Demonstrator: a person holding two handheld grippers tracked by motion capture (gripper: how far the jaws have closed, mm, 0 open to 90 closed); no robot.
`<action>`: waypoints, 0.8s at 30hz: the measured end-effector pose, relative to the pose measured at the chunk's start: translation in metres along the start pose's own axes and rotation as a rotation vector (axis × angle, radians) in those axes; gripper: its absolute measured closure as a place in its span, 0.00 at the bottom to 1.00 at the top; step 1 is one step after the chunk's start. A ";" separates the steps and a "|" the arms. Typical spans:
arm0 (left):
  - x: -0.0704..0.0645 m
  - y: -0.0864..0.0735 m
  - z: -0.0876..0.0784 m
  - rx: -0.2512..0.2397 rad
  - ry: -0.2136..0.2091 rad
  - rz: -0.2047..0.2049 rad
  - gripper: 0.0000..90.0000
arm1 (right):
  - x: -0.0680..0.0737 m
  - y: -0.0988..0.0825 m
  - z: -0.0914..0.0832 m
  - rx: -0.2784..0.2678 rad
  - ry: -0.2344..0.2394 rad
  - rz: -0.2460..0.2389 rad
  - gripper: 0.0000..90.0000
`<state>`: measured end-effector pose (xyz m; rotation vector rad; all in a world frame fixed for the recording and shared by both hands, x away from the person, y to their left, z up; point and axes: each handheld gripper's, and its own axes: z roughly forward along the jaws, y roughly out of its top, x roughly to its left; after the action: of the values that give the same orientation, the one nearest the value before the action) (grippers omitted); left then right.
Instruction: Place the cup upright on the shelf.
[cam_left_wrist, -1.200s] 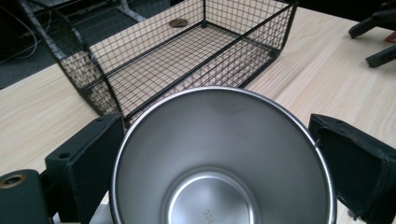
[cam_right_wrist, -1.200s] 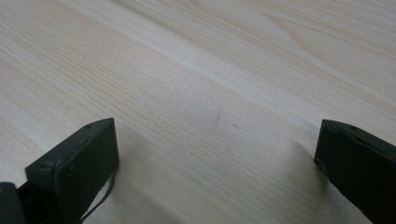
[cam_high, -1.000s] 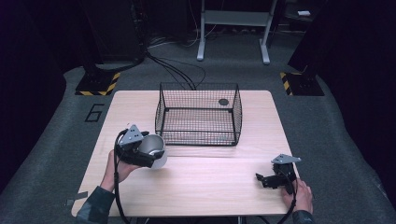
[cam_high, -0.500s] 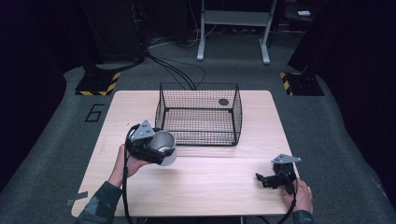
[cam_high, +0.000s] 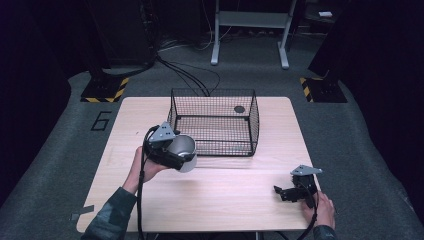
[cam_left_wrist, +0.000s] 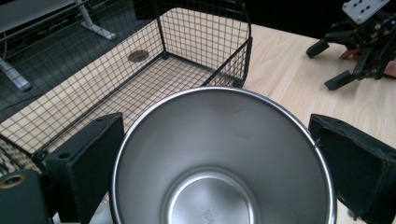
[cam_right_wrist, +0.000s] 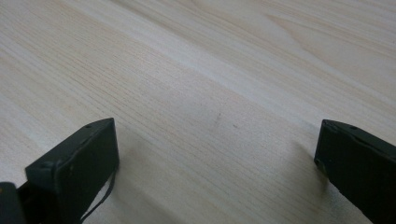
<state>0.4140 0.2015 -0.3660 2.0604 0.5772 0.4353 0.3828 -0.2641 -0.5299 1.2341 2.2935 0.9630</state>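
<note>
A shiny steel cup (cam_high: 183, 151) is clamped in my left gripper (cam_high: 177, 155), lifted off the table and tipped on its side just left of the black wire basket (cam_high: 214, 121). In the left gripper view the cup's open mouth (cam_left_wrist: 224, 158) faces the camera, with a jaw pressed against each side and the basket (cam_left_wrist: 154, 88) beyond it. My right gripper (cam_high: 286, 192) rests near the table's front right corner, open with nothing between its jaws. The right gripper view has bare wood (cam_right_wrist: 215, 93) between the two spread jaws.
The wooden table (cam_high: 235, 195) has a round cable hole (cam_high: 239, 109) inside the basket's footprint. Beyond the table stand a white frame's legs (cam_high: 250, 35) and floor cables (cam_high: 185, 75). The right gripper (cam_left_wrist: 359, 46) also appears far off in the left gripper view.
My left gripper has carried the cup rightward and up, from the table's left part to the basket's front left corner. The right gripper has stayed put.
</note>
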 end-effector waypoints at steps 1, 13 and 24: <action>0.001 0.003 0.001 0.004 -0.011 0.000 0.07 | 0.000 0.000 0.000 0.001 0.001 -0.004 0.00; 0.011 0.024 0.014 -0.009 -0.023 0.002 0.07 | 0.000 0.000 0.000 0.001 0.000 -0.002 0.00; 0.019 0.040 0.020 -0.009 -0.016 0.016 0.07 | 0.000 0.000 0.000 0.001 0.000 -0.002 0.00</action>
<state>0.4491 0.1793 -0.3409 2.0590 0.5487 0.4301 0.3828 -0.2643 -0.5299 1.2313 2.2952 0.9616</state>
